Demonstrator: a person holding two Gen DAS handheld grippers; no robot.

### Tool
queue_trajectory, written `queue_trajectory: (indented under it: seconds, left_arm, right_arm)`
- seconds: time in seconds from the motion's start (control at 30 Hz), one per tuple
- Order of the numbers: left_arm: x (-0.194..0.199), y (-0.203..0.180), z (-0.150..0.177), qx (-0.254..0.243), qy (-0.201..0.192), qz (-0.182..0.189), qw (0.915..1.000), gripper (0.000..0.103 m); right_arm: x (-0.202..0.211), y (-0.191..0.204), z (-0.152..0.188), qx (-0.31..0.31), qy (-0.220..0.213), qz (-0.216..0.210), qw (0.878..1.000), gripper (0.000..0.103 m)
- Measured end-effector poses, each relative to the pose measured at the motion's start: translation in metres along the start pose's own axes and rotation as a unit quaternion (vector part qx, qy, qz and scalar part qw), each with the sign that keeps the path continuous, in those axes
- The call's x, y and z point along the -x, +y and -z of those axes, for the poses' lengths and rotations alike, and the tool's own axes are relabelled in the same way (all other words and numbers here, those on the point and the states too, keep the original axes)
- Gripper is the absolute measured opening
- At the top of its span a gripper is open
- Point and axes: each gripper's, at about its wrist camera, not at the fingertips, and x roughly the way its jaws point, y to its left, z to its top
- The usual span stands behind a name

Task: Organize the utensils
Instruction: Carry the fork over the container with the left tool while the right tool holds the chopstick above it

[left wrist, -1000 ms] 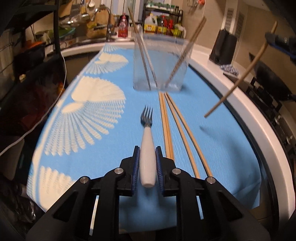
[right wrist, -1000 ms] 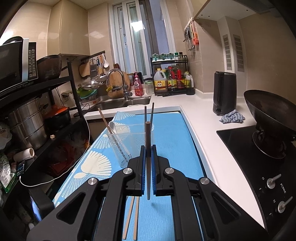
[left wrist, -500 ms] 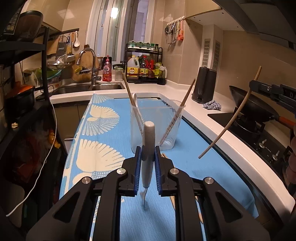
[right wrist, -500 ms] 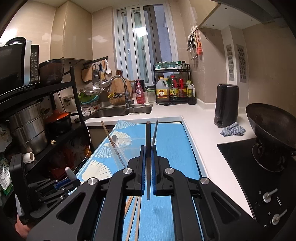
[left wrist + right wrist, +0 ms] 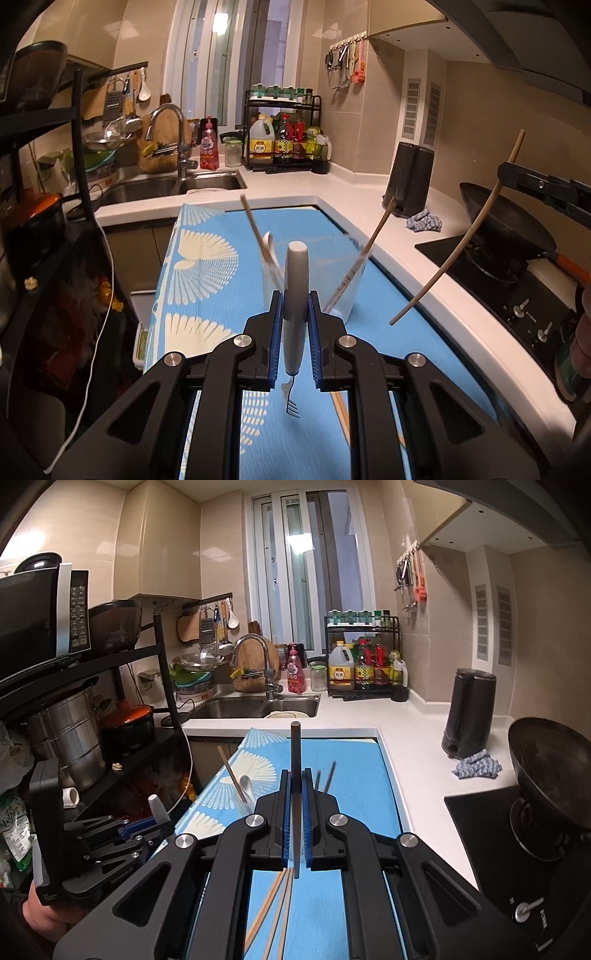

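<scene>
My left gripper [image 5: 294, 306] is shut on a white-handled fork [image 5: 296, 273], held upright above the blue mat [image 5: 207, 280] with its tines hanging down. Just beyond it stands a clear cup [image 5: 347, 291] holding chopsticks and a white spoon [image 5: 269, 243]. My right gripper [image 5: 295, 786] is shut on one wooden chopstick [image 5: 295, 746], which the left wrist view shows slanting in the air [image 5: 461, 243] to the right of the cup. Three loose chopsticks [image 5: 273, 915] lie on the mat below. In the right wrist view the left gripper [image 5: 162, 821] is at the left.
A black wok [image 5: 506, 229] sits on the stove at the right, with a black kettle [image 5: 406, 181] and a cloth behind it. The sink [image 5: 177, 184] is at the far end. A black shelf [image 5: 110, 746] with pots stands along the left.
Both grippers have risen. The fork came off the mat, where it lay flat with tines forward, and now hangs tines down. The right gripper's chopstick went up with it.
</scene>
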Motion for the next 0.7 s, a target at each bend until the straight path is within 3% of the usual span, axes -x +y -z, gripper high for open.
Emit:
queue_trajectory:
  seconds: [0.23,0.4,0.53,0.7]
  left_arm:
    - [-0.007,0.008,-0.080,0.005,-0.013,0.034,0.9993,0.013]
    - [-0.028,0.007,-0.124,-0.003,-0.032,0.040,0.9987,0.013]
    - [-0.057,0.004,-0.136,-0.006,-0.035,0.043,0.9984,0.013]
    - [-0.114,0.002,-0.117,-0.011,0.004,0.053,0.9985,0.013]
  right_arm:
    - [-0.014,0.006,-0.062,0.013,-0.009,-0.029,0.999,0.006]
    - [-0.048,0.010,-0.085,0.028,-0.008,-0.023,0.999,0.006]
    - [-0.083,0.009,-0.085,0.033,0.001,-0.013,0.999,0.006]
    - [-0.131,-0.003,-0.056,0.024,0.029,-0.013,0.999,0.006]
